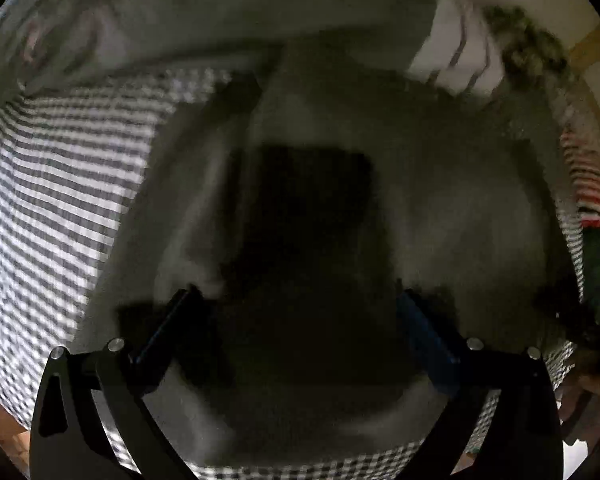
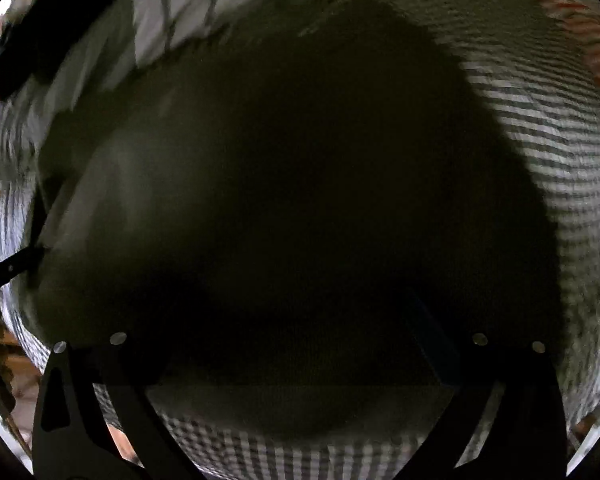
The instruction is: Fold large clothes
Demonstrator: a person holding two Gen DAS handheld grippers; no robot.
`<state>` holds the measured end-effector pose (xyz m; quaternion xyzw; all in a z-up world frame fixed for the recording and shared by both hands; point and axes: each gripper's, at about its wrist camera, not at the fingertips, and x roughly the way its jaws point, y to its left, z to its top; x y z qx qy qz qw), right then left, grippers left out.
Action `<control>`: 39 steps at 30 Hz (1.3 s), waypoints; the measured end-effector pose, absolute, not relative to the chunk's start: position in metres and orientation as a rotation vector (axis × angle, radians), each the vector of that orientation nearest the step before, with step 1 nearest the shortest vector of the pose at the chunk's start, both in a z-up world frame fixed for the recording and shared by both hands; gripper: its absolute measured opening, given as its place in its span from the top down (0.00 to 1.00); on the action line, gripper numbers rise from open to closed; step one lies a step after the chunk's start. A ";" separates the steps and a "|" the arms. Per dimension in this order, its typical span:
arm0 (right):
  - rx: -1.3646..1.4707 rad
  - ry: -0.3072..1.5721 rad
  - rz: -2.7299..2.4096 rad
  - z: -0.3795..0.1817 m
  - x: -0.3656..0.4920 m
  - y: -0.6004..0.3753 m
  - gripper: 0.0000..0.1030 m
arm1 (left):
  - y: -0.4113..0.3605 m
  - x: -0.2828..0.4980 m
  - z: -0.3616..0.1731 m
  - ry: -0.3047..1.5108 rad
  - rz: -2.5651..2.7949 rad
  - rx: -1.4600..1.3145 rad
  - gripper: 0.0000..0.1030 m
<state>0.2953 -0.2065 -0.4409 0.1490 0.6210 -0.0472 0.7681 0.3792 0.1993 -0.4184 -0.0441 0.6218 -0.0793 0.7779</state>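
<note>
Soft grey garment [image 1: 440,208] on checked cloth [image 1: 60,184].
Limp, light; pinch its edge. Left claw [image 1: 296,300] spread; right claw [image 2: 284,320] seems spread.

No text, label or number is legible; both views blurred.

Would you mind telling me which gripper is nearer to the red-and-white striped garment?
Probably the right gripper: the striped garment lies ahead to its right. The left gripper sits farther left, over the dark garment, with the stripes at its view's far right edge.
</note>
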 end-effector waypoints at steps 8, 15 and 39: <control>0.276 1.387 -0.260 -0.485 0.258 -0.251 0.03 | 0.251 0.369 -0.463 1.402 -0.119 -0.133 0.04; 0.314 1.370 -0.225 -0.466 0.251 -0.269 0.03 | 0.282 0.366 -0.447 1.392 -0.144 -0.170 0.04; 0.713 1.136 -0.336 -0.446 0.127 -0.307 0.02 | 0.297 0.225 -0.436 1.302 -0.184 -0.530 0.04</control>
